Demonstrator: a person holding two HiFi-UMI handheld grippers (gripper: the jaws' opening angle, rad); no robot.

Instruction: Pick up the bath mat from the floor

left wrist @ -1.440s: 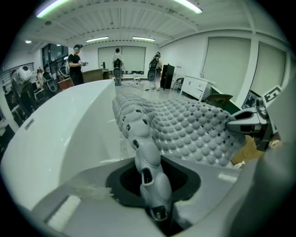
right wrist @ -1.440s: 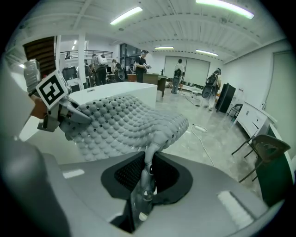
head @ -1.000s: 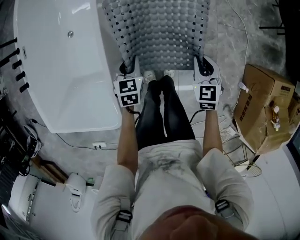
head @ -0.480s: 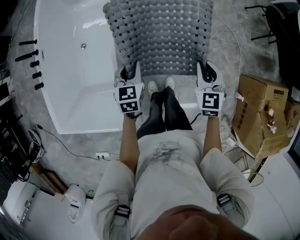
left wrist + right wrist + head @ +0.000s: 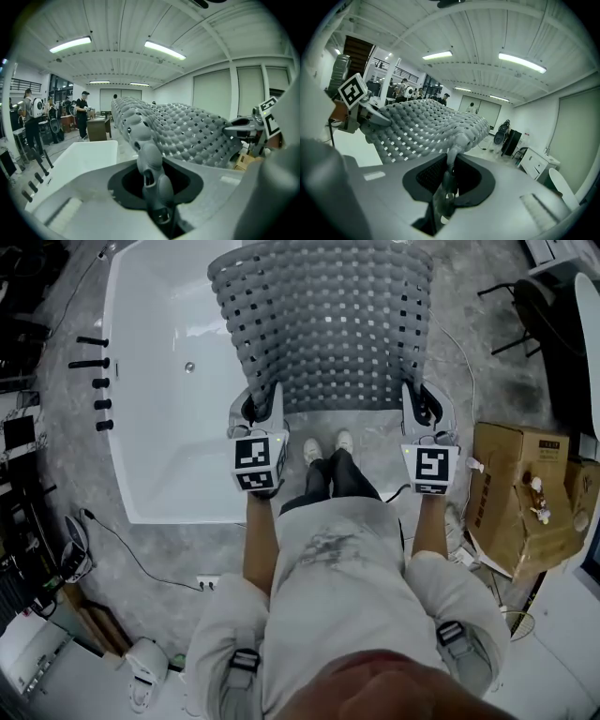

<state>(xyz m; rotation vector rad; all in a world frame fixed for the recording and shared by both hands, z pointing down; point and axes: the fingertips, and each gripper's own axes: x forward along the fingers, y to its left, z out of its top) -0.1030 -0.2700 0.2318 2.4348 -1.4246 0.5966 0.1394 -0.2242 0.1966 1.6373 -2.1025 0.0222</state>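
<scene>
The grey bath mat (image 5: 323, 320), bumpy and full of small holes, hangs spread out in the air in front of me, off the floor. My left gripper (image 5: 260, 412) is shut on its near left corner, my right gripper (image 5: 422, 409) on its near right corner. In the left gripper view the mat (image 5: 183, 129) runs from the pinched corner in my left gripper (image 5: 151, 176) across to the other gripper at the right. In the right gripper view the mat (image 5: 426, 124) stretches leftward from the corner clamped in my right gripper (image 5: 449, 180).
A white bathtub (image 5: 164, 418) lies below and left of the mat. A cardboard box (image 5: 520, 498) stands on the floor at the right. Cables and black racks line the left side. My feet (image 5: 328, 446) stand under the mat's near edge. People stand far off (image 5: 83, 112).
Both grippers have risen and moved forward with the mat, which now shows more fully spread. The view has shifted so more of the bathtub appears.
</scene>
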